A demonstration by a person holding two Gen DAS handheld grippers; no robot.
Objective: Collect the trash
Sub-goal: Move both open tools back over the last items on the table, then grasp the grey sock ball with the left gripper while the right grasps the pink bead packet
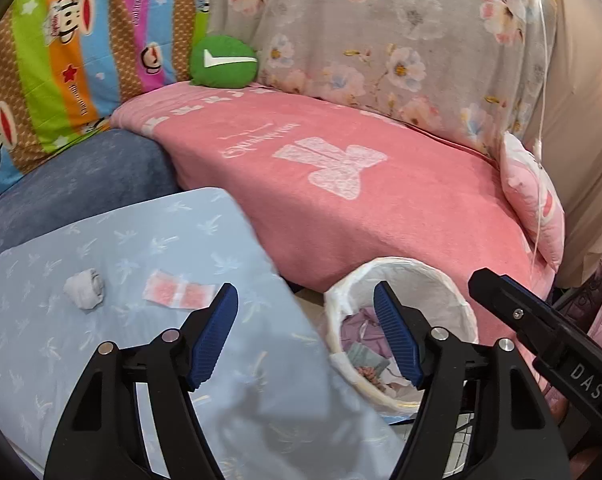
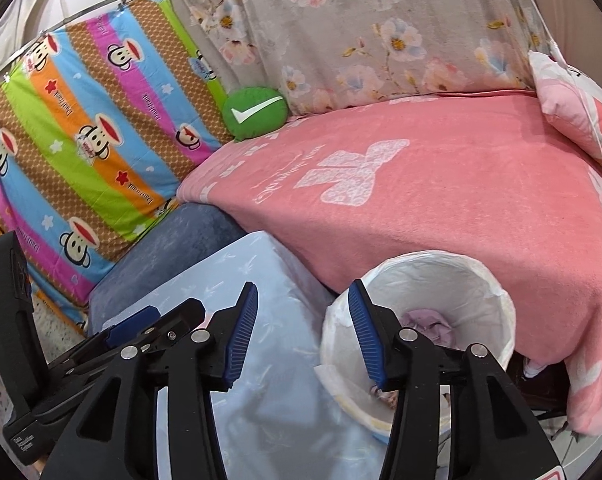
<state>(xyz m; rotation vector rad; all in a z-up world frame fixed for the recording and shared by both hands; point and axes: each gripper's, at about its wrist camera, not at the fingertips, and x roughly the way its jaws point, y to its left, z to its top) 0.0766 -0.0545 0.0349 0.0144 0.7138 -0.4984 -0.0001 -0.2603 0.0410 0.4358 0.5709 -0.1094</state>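
A crumpled white tissue (image 1: 84,290) and a flat pink-and-white wrapper (image 1: 177,293) lie on a light-blue patterned cover (image 1: 101,360). To their right stands a round bin with a white liner (image 1: 421,284), holding purple scraps and wrappers. My left gripper (image 1: 305,292) is open and holds nothing; it hovers between the wrapper and the bin. My right gripper (image 2: 303,288) is open too, with nothing in it, at the left rim of the bin (image 2: 441,280). The right gripper's black body (image 1: 541,320) shows at the right of the left wrist view.
A pink blanket (image 1: 381,200) covers the seat behind the bin. A green round cushion (image 1: 223,62), a dark-blue cushion (image 1: 81,176) and a pink pillow (image 1: 533,200) lie on it. Striped monkey-print cloth (image 2: 81,140) and grey floral cloth (image 2: 361,40) hang behind.
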